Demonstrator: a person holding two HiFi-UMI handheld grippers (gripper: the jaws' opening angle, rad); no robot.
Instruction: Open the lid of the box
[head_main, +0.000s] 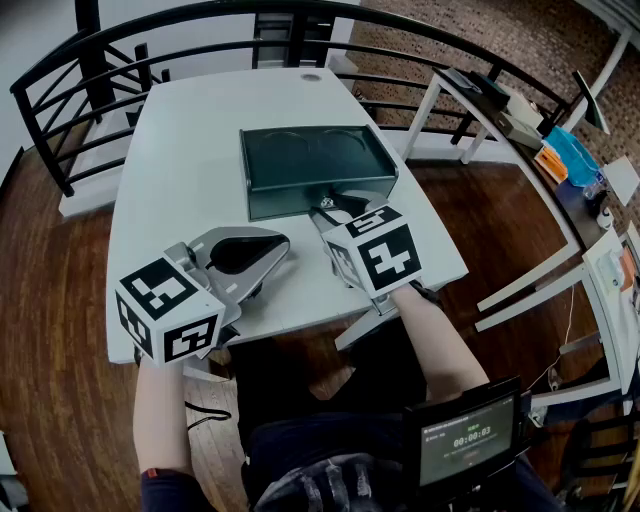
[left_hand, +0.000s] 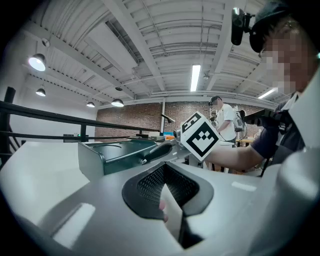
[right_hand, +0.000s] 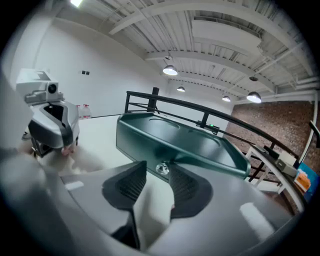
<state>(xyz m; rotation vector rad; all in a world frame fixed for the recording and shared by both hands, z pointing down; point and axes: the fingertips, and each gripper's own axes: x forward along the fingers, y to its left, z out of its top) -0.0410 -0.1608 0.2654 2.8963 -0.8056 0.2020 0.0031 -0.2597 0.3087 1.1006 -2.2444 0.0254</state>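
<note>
Box: a dark green box (head_main: 315, 165) sits mid-surface on the white surface (head_main: 190, 150), lid down and flat.
Right gripper: the right gripper (head_main: 335, 203) points at the middle of the box's near wall, its tip just beside that wall.
Right fingers: the fingers (right_hand: 131, 184) stand wide apart. A small metal knob (right_hand: 161, 169) on the box's front sits at the gap between their tips, and the pads do not press on it.
Right arm: the bare forearm (head_main: 435, 335) reaches forward from the lower right, with the marker cube (head_main: 378, 250) turned up toward the head view.
Left gripper: the left gripper (head_main: 283, 248) is low over the surface near its front edge, left of the right one and apart from the box, angled toward the box's near left corner.
Left fingers: the fingers (left_hand: 152, 185) are closed tip to tip, with nothing between them.
Left arm: the forearm (head_main: 165, 410) comes up from the lower left.
</note>
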